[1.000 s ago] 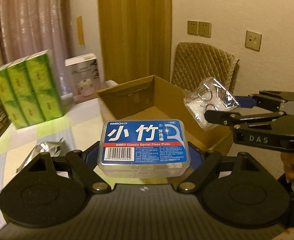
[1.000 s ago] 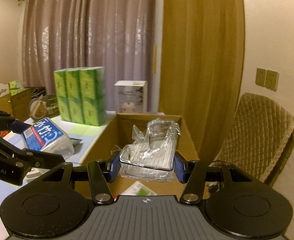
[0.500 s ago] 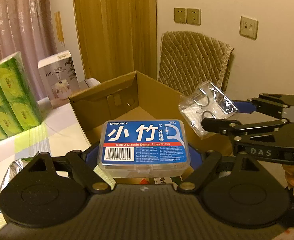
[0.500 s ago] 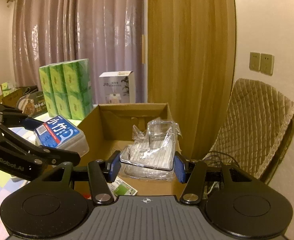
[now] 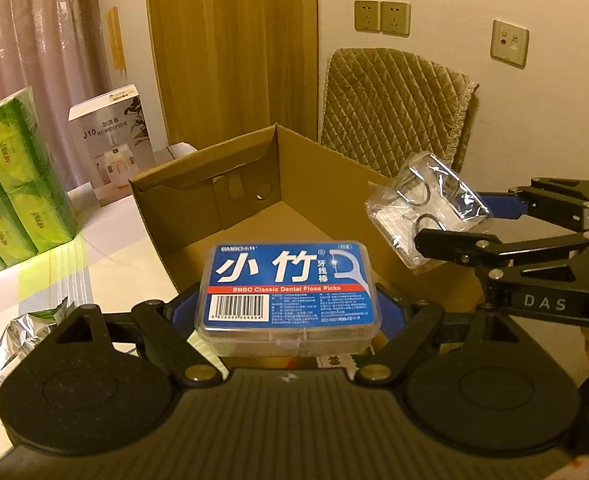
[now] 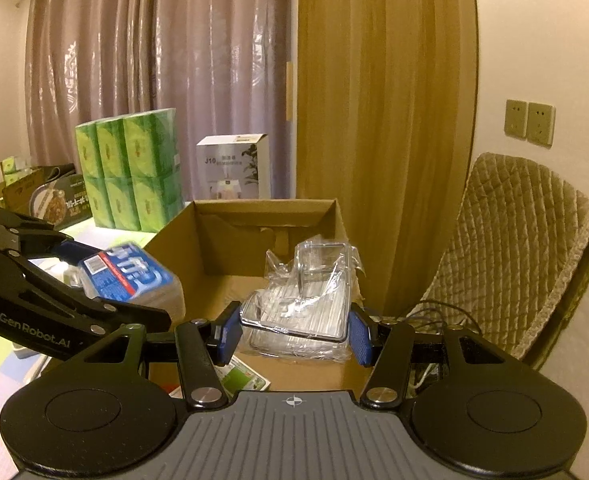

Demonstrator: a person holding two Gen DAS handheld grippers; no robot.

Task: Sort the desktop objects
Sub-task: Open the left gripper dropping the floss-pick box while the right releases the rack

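My left gripper (image 5: 288,308) is shut on a blue-labelled floss pick box (image 5: 288,286) and holds it over the near edge of an open cardboard box (image 5: 254,184). My right gripper (image 6: 294,334) is shut on a clear plastic packet (image 6: 306,304) and holds it above the cardboard box (image 6: 262,216). In the left wrist view the right gripper (image 5: 490,220) comes in from the right with the clear packet (image 5: 426,210). In the right wrist view the left gripper (image 6: 106,276) comes in from the left with the floss box (image 6: 130,276).
Green tissue packs (image 5: 10,184) and a white humidifier carton (image 5: 110,144) stand on the table behind the box. A silver foil packet (image 5: 22,332) lies at the left. A quilted chair (image 5: 394,108) stands beyond the box. A green card (image 6: 242,376) lies inside the box.
Both grippers have moved forward over the cardboard box with their objects still held. The box now sits closer and more central in both views.
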